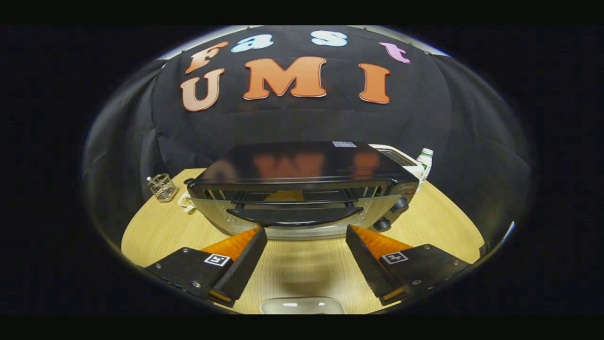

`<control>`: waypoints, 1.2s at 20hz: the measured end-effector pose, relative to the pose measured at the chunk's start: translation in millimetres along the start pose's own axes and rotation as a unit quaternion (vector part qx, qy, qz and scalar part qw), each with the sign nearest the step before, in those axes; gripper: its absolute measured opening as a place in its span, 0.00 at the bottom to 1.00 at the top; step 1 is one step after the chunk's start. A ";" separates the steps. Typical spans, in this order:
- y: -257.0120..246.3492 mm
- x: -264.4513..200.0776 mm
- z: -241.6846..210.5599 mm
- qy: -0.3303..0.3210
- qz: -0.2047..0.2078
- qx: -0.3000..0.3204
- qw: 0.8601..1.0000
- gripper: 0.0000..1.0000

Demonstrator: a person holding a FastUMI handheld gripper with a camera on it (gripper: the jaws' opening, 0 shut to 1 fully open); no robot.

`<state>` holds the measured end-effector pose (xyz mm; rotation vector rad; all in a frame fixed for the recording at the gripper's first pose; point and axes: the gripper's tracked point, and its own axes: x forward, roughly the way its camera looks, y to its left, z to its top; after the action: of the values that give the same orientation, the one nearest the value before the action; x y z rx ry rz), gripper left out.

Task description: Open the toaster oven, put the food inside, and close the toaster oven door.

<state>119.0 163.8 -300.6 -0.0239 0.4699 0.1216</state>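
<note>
A black toaster oven (302, 163) stands on the round wooden table (439, 226), just beyond my fingers. Its glass door (212, 215) leans out toward me, partly ajar, with the dark curved handle (295, 216) across its front. Something yellow, the food (283, 195), shows inside on the rack behind the door's top edge. My gripper (304, 234) is open, fingertips wide apart just below the handle and touching nothing. Two knobs (400, 204) sit on the oven's right side.
A clear dish (302, 306) lies on the table under the gripper, close to me. A wire basket (162, 187) stands left of the oven. A bottle (424, 163) and a white appliance (398, 157) stand behind the oven's right corner.
</note>
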 end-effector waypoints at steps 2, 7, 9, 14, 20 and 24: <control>0.6 -0.7 11.4 -0.012 0.004 0.018 1.000 1.00; -13.1 -21.4 29.2 -0.028 0.001 0.031 0.999 1.00; -21.1 -35.9 44.2 -0.043 -0.002 0.031 0.999 1.00; -40.8 -83.9 99.9 -0.100 -0.012 0.020 0.995 1.00; -52.5 -142.1 162.9 -0.157 -0.017 0.024 0.987 1.00; -62.6 -173.1 182.2 -0.180 -0.036 0.015 0.983 1.00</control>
<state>55.6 91.7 -60.0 0.0116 0.1094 0.0462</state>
